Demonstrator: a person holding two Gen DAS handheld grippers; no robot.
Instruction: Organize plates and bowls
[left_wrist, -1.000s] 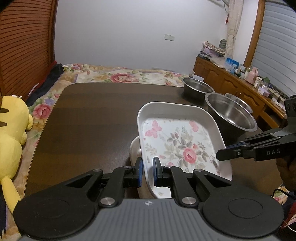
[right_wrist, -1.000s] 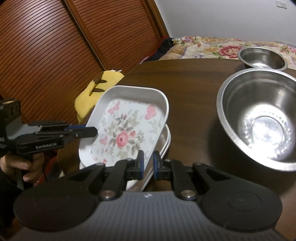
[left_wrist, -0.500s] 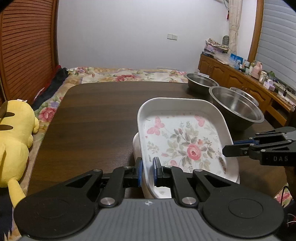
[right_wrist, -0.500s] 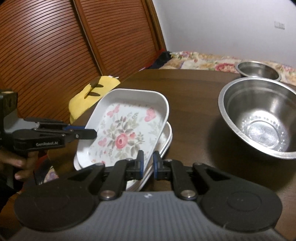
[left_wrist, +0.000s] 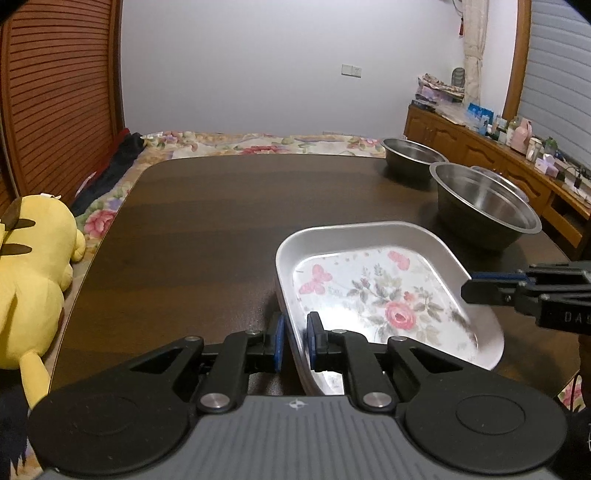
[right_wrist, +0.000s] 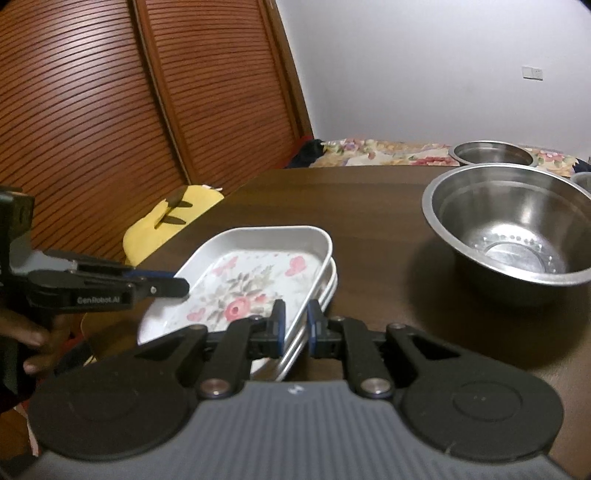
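A white rectangular plate with a rose and butterfly print (left_wrist: 369, 291) (right_wrist: 251, 284) lies near the table's front edge on top of a similar white plate (right_wrist: 328, 295). My left gripper (left_wrist: 295, 341) has its pads on either side of the plate's left rim, and its jaws are opening slightly. My right gripper (right_wrist: 295, 325) is shut on the opposite rim. Each gripper shows in the other's view, the right gripper (left_wrist: 469, 286) at the plate's right side and the left gripper (right_wrist: 181, 286) at its left. A hand holds the left gripper's handle.
A large steel bowl (left_wrist: 484, 206) (right_wrist: 517, 229) stands right of the plates, with a smaller steel bowl (left_wrist: 413, 155) (right_wrist: 493, 153) behind it. The dark wooden table (left_wrist: 221, 221) spreads out to the left and back. A yellow plush toy (left_wrist: 29, 273) lies past its left edge.
Both grippers have sunk with the floral plate, which went from tilted above the stack to lying nearly flat on it. The lower plate is now hidden in the left wrist view.
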